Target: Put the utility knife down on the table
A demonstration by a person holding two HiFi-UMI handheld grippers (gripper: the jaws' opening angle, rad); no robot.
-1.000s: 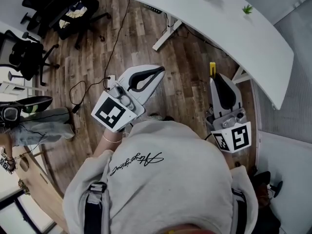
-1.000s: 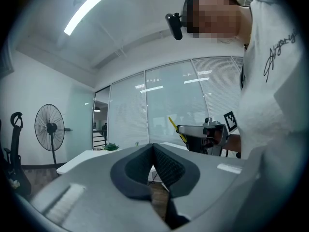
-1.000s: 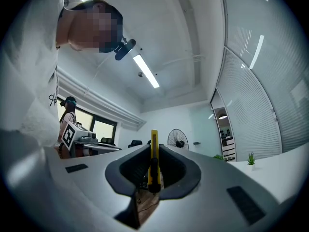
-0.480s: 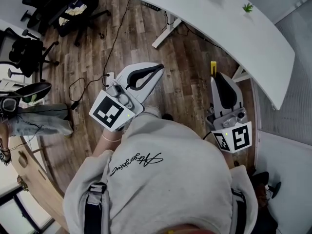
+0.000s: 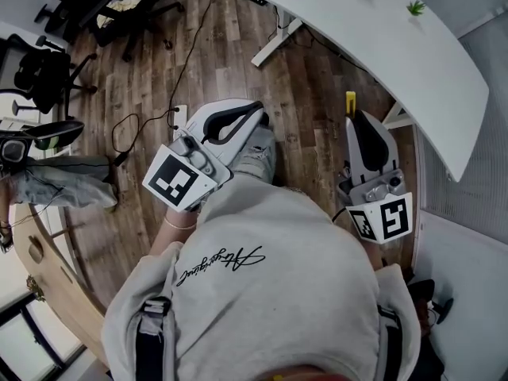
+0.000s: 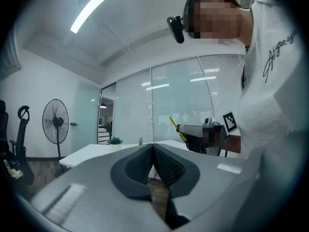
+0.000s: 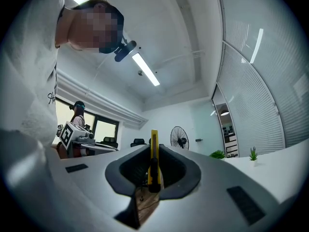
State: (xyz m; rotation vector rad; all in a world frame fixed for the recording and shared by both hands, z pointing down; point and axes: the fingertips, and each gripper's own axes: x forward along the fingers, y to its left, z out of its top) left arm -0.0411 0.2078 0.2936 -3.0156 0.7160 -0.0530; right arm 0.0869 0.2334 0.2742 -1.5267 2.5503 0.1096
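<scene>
A yellow utility knife (image 7: pixel 154 162) stands on edge between the jaws of my right gripper (image 7: pixel 153 151), which is shut on it. In the head view its yellow tip (image 5: pixel 350 101) pokes out past the right gripper (image 5: pixel 355 117), above the wood floor and short of the white table (image 5: pixel 381 42). My left gripper (image 5: pixel 255 111) is held over the floor at left. Its pads meet with nothing between them, so the left gripper (image 6: pixel 153 147) is shut. The left gripper view also catches the right gripper (image 6: pixel 199 133) and the knife (image 6: pixel 172 123) from the side.
Two small plants (image 5: pixel 416 7) sit on the white table. Black office chairs (image 5: pixel 48 74) and a floor cable (image 5: pixel 189 50) lie at upper left. Another person (image 5: pixel 48 185) stands at far left. A floor fan (image 6: pixel 55 122) stands by the glass wall.
Both grippers hold about the same place, the knife still gripped. The person's shoe has come forward under the left gripper, and the view has shifted a little toward the table.
</scene>
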